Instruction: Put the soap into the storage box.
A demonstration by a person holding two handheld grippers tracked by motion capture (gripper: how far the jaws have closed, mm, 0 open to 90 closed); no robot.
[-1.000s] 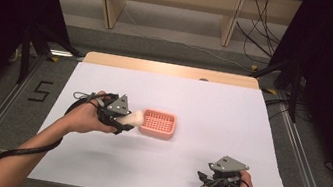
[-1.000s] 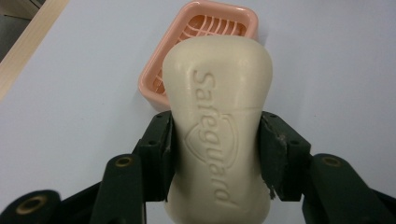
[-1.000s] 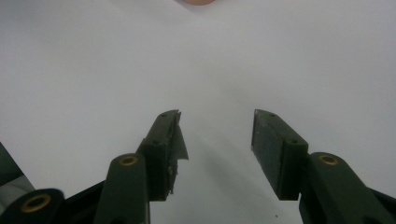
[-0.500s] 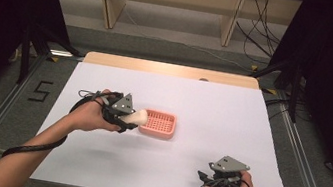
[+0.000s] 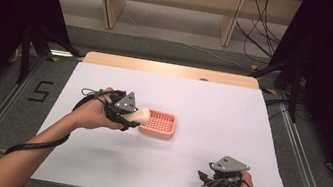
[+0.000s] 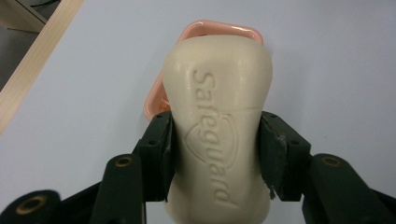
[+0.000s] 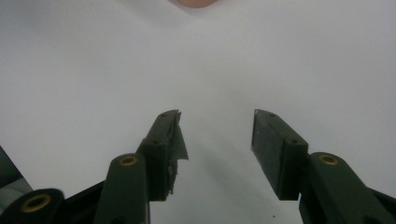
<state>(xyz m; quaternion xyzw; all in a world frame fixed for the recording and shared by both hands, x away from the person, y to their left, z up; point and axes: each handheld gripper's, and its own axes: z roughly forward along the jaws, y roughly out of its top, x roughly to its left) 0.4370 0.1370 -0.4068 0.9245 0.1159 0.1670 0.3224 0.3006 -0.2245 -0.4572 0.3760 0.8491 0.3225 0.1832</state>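
Half the pink tray [image 6: 154,100] hidden behind soap bar [image 6: 218,126] clamped in left gripper [image 6: 217,156]; right gripper [image 7: 215,140] fingers apart.

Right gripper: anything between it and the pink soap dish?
Nothing: the high view shows bare white table between the right gripper and soap dish.

My right hand-held gripper [image 7: 217,140] had its two black jaws spread apart with nothing between them, over the bare white desk [image 7: 93,70]. Torn padding hung off the left jaw. A pink rounded edge [image 7: 192,3] peeked in at the top.
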